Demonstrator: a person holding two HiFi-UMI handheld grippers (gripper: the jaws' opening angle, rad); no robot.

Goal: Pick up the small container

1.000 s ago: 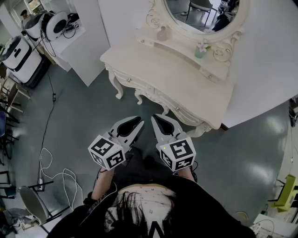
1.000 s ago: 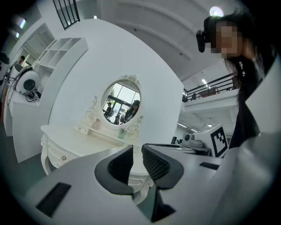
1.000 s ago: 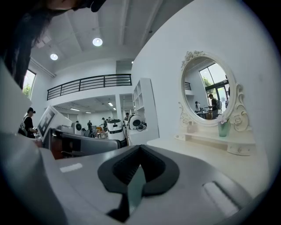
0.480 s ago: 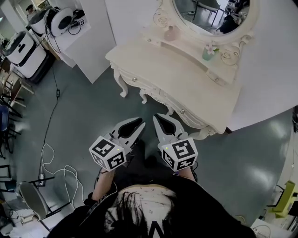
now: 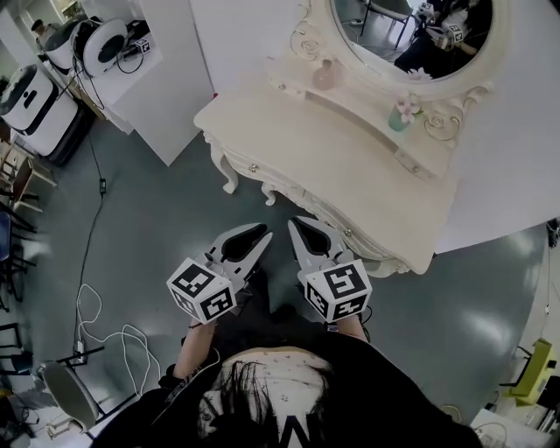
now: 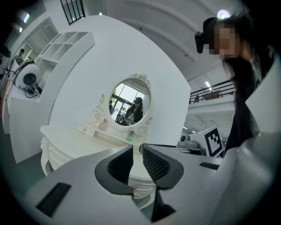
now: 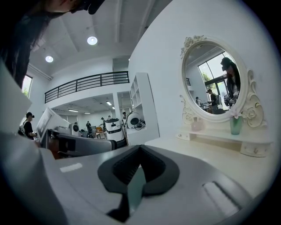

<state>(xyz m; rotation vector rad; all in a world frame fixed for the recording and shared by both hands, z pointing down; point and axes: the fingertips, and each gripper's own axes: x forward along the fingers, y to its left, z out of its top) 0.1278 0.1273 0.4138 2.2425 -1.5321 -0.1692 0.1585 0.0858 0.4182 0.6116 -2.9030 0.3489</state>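
The left gripper [image 5: 261,233] and the right gripper [image 5: 296,224], smooth pale-grey wedges backed by marker cubes, hang side by side over the glossy grey floor [image 5: 149,219], each with its ribbed black pads drawn together and nothing between them. Well apart from both, the small container [image 5: 324,75], a rounded, pale pink, translucent jar, stands at the left end of the raised shelf on the cream dressing table [image 5: 306,144]. The table has a smooth top, carved curved legs and a scroll-framed oval mirror [image 5: 407,26].
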